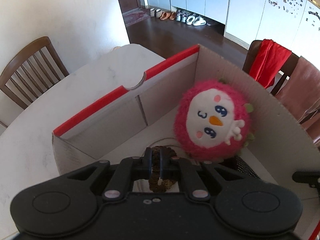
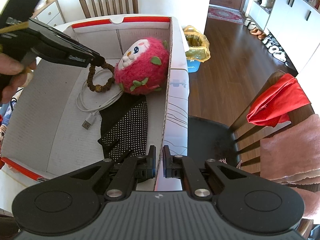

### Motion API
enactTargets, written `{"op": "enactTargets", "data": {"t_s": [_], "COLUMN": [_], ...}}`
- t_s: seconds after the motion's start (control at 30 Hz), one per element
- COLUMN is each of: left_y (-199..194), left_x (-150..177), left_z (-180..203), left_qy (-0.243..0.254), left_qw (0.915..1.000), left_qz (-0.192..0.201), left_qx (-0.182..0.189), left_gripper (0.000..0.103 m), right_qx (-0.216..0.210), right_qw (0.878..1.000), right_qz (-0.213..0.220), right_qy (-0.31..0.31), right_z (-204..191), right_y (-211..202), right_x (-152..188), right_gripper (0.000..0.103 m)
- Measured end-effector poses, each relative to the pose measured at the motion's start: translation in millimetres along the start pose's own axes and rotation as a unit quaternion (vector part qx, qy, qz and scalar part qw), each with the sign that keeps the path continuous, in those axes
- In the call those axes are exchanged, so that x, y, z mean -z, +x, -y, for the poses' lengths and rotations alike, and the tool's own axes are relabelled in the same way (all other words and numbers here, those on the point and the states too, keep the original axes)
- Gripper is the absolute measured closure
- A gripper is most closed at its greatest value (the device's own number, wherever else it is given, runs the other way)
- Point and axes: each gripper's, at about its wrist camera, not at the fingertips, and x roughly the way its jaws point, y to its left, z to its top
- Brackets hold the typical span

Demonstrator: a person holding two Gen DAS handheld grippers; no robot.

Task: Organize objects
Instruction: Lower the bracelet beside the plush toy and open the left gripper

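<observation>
An open cardboard box with red trim stands on the white table; its wall also shows in the left wrist view. My left gripper is shut on a brown bead bracelet and holds it inside the box, its lower end near the floor; the bracelet shows between the fingers in the left wrist view. A pink plush toy lies in the box's far corner, also in the left wrist view. My right gripper is shut on the box's right wall.
In the box lie a white USB cable and a black dotted cloth. A chair with a red cloth stands right of the table. Another chair stands behind it. A bin with a yellow bag is on the floor.
</observation>
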Motion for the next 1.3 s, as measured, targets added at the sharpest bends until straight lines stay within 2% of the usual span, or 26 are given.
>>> {"op": "enactTargets", "data": {"t_s": [0.13, 0.2, 0.33, 0.4, 0.53, 0.67, 0.93, 1.3], "left_y": [7, 8, 7, 5, -2, -14, -43, -81], "left_x": [-1, -2, -1, -1, 1, 5, 10, 16], "left_z": [-1, 0, -1, -1, -3, -4, -10, -13], "left_qy": [0.001, 0.004, 0.003, 0.0, -0.001, -0.007, -0.028, -0.047], "left_qw": [1.0, 0.9999, 0.9999, 0.9999, 1.0, 1.0, 0.9991, 0.9966], "left_qz": [-0.007, -0.009, -0.012, -0.01, -0.004, 0.004, 0.029, 0.066], "left_qx": [-0.002, -0.005, -0.005, -0.005, -0.002, 0.0, 0.01, 0.009], "left_gripper": [0.095, 0.088, 0.081, 0.073, 0.066, 0.052, 0.048, 0.029], "right_qx": [-0.001, -0.002, -0.002, -0.002, -0.002, -0.004, -0.001, 0.004], "right_qw": [1.0, 1.0, 1.0, 1.0, 1.0, 1.0, 1.0, 1.0], "right_qz": [-0.001, -0.002, -0.005, -0.005, -0.005, -0.006, -0.005, -0.007], "right_qy": [0.003, 0.003, 0.005, 0.004, 0.005, 0.008, 0.004, -0.005], "right_z": [1, 1, 1, 1, 2, 3, 1, -2], "right_y": [0, 0, 1, 1, 1, 0, 0, 1], "right_x": [0, 1, 1, 1, 1, 1, 2, 1], "right_gripper": [0.097, 0.097, 0.097, 0.097, 0.097, 0.097, 0.097, 0.097]}}
